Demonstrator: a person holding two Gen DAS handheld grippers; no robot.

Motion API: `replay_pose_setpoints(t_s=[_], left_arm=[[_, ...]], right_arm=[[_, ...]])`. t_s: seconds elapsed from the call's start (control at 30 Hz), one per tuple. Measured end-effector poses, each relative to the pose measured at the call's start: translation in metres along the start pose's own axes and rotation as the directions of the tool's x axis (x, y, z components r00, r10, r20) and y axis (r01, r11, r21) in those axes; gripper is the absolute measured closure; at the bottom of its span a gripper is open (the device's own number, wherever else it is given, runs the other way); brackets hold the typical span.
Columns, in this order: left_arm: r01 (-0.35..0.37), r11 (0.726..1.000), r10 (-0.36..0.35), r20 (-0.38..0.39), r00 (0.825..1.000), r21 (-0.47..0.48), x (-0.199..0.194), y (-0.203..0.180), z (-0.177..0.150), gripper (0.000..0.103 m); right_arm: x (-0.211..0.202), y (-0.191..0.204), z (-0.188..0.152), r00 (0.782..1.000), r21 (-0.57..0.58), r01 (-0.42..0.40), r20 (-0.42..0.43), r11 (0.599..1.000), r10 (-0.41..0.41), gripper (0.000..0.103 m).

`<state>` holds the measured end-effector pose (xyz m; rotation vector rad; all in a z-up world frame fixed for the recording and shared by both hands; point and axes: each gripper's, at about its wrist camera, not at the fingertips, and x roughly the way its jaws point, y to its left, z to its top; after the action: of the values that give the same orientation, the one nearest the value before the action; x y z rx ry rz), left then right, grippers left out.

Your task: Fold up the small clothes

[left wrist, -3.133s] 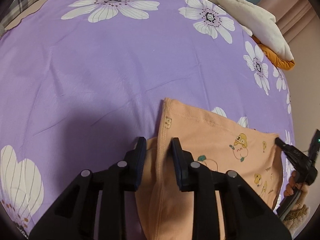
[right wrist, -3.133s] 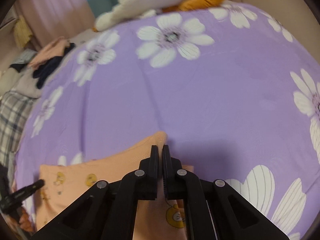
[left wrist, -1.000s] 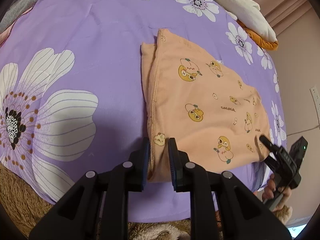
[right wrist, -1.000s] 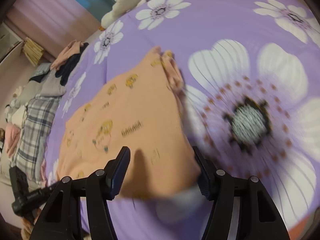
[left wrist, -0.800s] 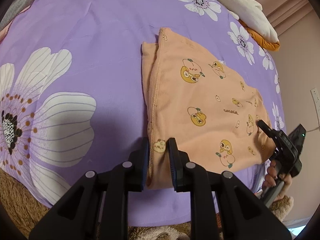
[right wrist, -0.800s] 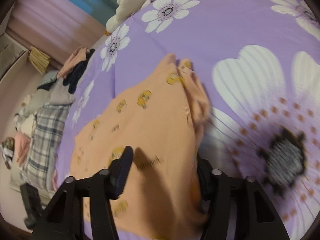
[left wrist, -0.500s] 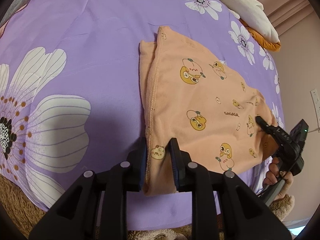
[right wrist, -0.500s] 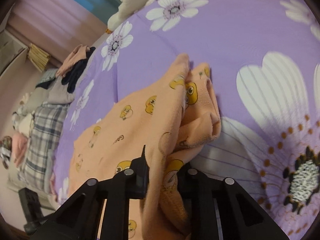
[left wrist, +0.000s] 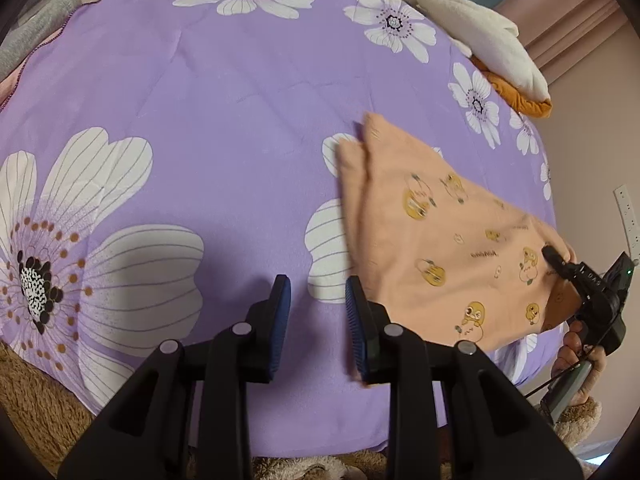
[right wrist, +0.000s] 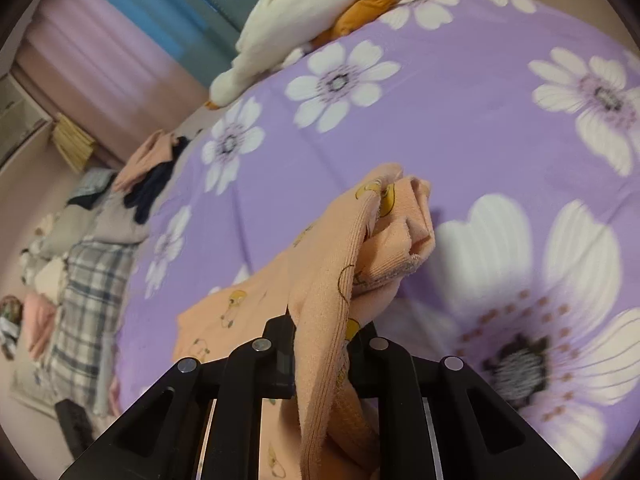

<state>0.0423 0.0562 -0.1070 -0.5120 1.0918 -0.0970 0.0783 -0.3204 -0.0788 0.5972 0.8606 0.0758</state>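
Note:
A peach garment with duck prints (left wrist: pixel 440 240) lies on the purple flowered bed sheet (left wrist: pixel 200 100), right of my left gripper (left wrist: pixel 316 284). That gripper's jaws are opening and only bare sheet shows between the blue pads. At the garment's right corner, my right gripper (left wrist: pixel 554 254) pinches the cloth, held by a person's hand (left wrist: pixel 576 356). In the right wrist view, the right gripper (right wrist: pixel 322 332) has its jaws closing on a bunched fold of the garment (right wrist: pixel 384 232), which is raised off the sheet and drapes over the fingers.
A white and orange plush cushion (left wrist: pixel 480 32) lies at the far side of the bed. A plaid blanket (right wrist: pixel 88 292) and a heap of clothes (right wrist: pixel 152 168) lie beyond the far left side. Brown fuzzy fabric (left wrist: pixel 32 400) borders the near edge. A wall socket (left wrist: pixel 626 216) is at the right.
My left gripper let go of the garment's edge and opened; the garment now lies to its right. The right gripper closed on the garment's corner and lifted it.

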Motion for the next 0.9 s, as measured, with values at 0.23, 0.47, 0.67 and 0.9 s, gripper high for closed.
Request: replay_pose_setpoints(t_s=[0.23,0.47,0.67,0.9], left_arm=[[0.012,1.0,-0.012,0.001,1.0,-0.008,-0.003,0.004,-0.001,0.075],[0.017,1.0,-0.017,0.014,1.0,-0.013,-0.01,0.009,-0.003,0.071],[0.017,0.999,-0.015,0.036,0.999,-0.045,-0.021,0.023,-0.006,0.071],[0.013,0.998,-0.011,0.044,0.999,-0.063,-0.028,0.03,-0.011,0.071]], right_arm=[[-0.013,-0.003,0.013,0.993,-0.032,0.118,0.03,0.992,-0.117,0.087],[-0.008,0.053,0.008,0.976,-0.228,0.215,0.071,0.95,-0.204,0.087],[0.0,0.109,-0.005,0.983,-0.397,0.182,0.064,0.9,-0.171,0.087],[0.04,0.157,-0.049,0.989,-0.55,0.065,-0.073,0.832,-0.126,0.087]])
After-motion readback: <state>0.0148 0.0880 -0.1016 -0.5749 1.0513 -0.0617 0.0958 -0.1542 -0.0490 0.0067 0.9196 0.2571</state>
